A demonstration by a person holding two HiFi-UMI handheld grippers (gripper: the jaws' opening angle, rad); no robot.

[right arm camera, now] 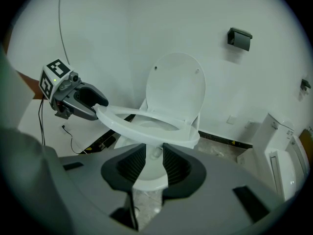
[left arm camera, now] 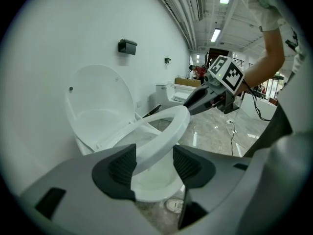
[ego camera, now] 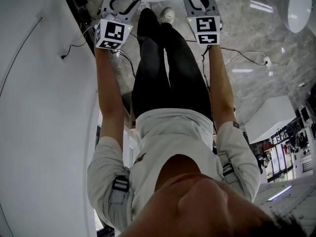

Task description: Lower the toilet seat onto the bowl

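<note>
A person in a pale shirt and dark trousers is standing over a toilet, both arms reaching forward, with a gripper in each hand. Nearest, the left gripper (left arm camera: pixel 154 154) is pinching the toilet seat (left arm camera: pixel 168 130). Its dark ribbed pads are sitting one on each edge of the white ring's left side. The right gripper (right arm camera: pixel 149 153) is spread, its tips lying just beneath the ring's right side. Whether they are touching the ring is unclear, and only the foot of the bowl is showing between its pads.

Beyond the jaws, the seat is hanging partway down, hinged at the back edge of the bowl (left arm camera: pixel 152 190). Its front is tilting above the bowl's front rim and seems not to be resting there yet. Farthest back, the lid (right arm camera: pixel 176 87) is standing upright in front of the white wall (right arm camera: pixel 254 111).

To finish well, both hands should probably be sinking at the same pace, so the ring is not twisting on its hinges, and slowing as the front nears the rim. The jaw tips are at risk of being trapped between seat and rim. They should be slipping outward as the seat is settling, rather than letting it drop.
</note>
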